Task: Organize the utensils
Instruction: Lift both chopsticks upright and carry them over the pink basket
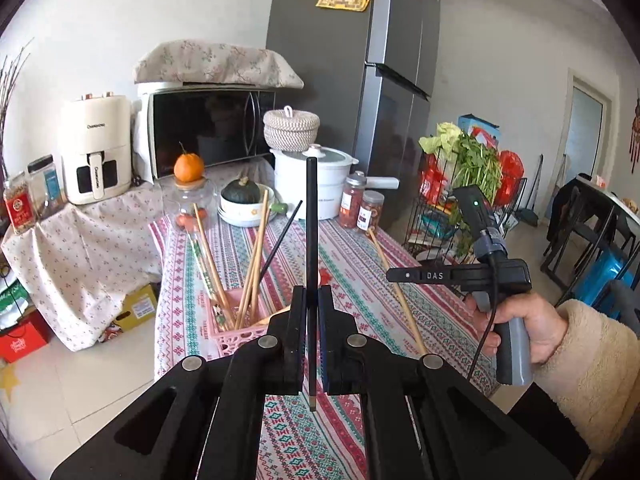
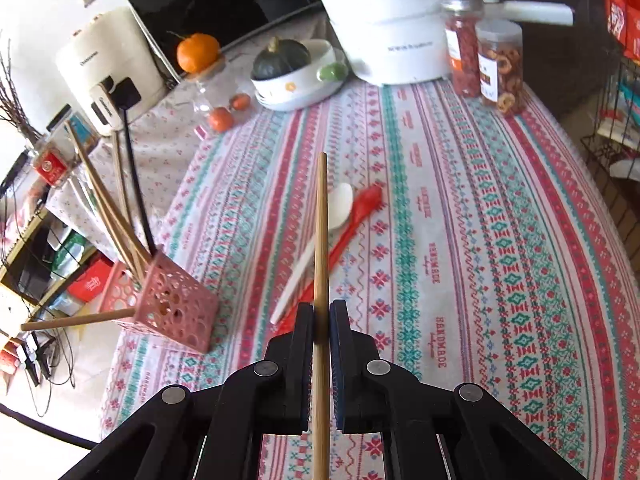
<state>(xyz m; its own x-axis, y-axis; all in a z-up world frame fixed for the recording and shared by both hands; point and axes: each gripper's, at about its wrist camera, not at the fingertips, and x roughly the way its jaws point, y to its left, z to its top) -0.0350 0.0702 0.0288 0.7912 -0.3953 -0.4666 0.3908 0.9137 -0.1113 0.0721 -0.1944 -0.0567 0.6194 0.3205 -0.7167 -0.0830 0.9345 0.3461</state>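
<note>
Left gripper (image 1: pixel 313 344): jaws clamped on a thin black chopstick (image 1: pixel 311 240), long axis running straight ahead. Right gripper (image 2: pixel 321 344): jaws clamped on a pale bamboo chopstick (image 2: pixel 321 240), likewise pointing forward. The pink perforated plastic holder (image 2: pixel 176 312) is seen on the surface ahead-left of both jaws, nearer the left's.

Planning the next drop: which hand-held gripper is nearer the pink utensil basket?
Left. The left hand-held gripper hovers just beside the pink utensil basket; the right hand-held gripper sits farther right.
</note>
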